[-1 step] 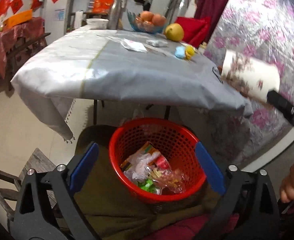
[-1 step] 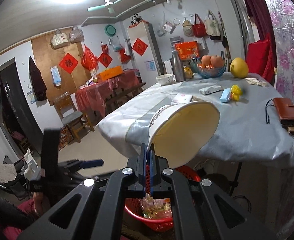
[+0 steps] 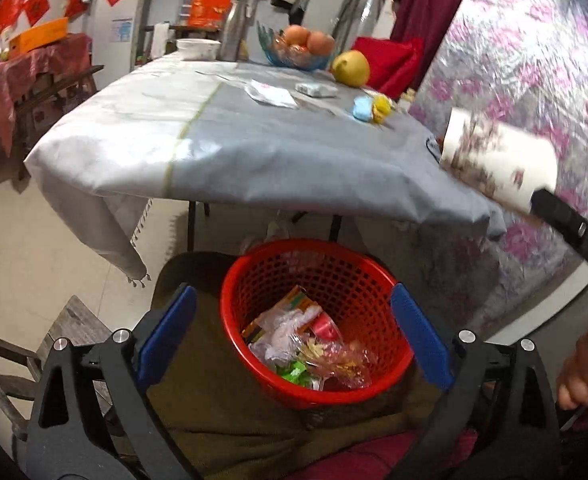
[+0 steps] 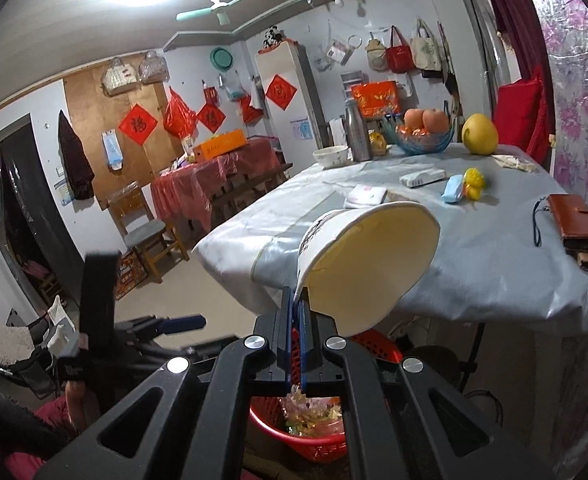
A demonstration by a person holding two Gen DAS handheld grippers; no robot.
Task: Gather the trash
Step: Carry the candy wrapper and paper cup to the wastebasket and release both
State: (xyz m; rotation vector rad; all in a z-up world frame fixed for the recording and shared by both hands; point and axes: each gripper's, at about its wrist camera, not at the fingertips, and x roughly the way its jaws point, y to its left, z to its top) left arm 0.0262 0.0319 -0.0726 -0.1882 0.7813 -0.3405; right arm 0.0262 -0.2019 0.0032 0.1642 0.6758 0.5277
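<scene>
Our right gripper [image 4: 297,300] is clamped tight on the rim of a paper noodle bowl [image 4: 370,264], the two blue pads pressed together with only the thin wall between them. The bowl hangs tilted, mouth towards us, and looks empty inside. In the left wrist view it [image 3: 498,160] is in the air just off the table's near right corner, above and to the right of the basket, touching nothing else.

Our left gripper [image 3: 294,292] is spread wide and holds nothing; its fingers [image 3: 169,332] frame the red basket [image 3: 223,320] from either side without touching it.

The basket sits low in front of the table [image 3: 253,152] and already holds crumpled plastic wrappers [image 3: 306,344].

As for change, we find none. The previous pair of pictures shows the same layout, bowl in the same spot and both tools in the same state. We judge the bowl is lifted off the table but not yet over the basket, so the drop is not done.

Further out, a white wrapper [image 3: 271,94] and a blue and yellow packet [image 3: 364,109] lie on the cloth, possibly still to collect. The brown wallet [image 4: 574,222] is surely not trash.
</scene>
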